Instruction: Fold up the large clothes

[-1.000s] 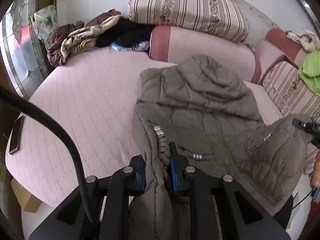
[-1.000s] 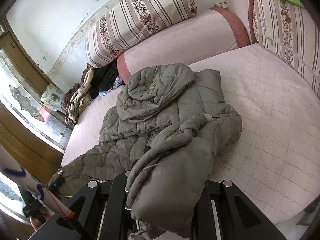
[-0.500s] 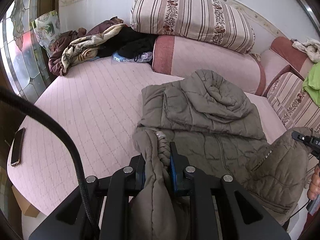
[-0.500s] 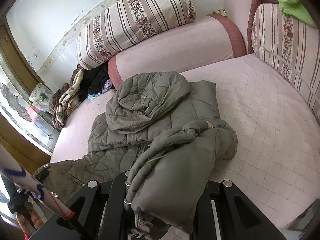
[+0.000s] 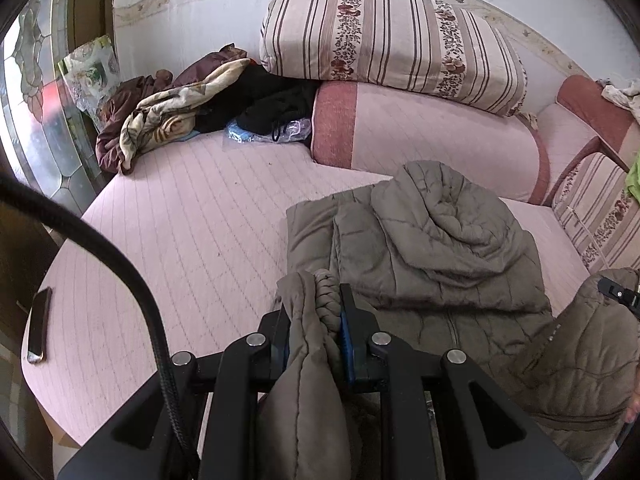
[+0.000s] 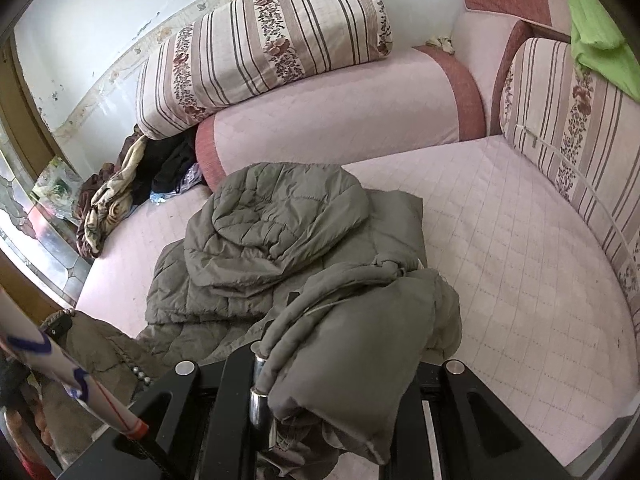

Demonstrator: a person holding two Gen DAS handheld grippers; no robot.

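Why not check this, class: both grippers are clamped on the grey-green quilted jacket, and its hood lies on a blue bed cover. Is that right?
Not quite. The bed cover is pink, not blue, as the left wrist view shows. The rest stands: the left gripper and right gripper are clamped on the jacket, hood on the bed.

Each wrist view is taken along its gripper's fingers, angled down over the bed's near edge toward the far-edge cushions. The jacket is seen close, and is shared with the striped pillow.
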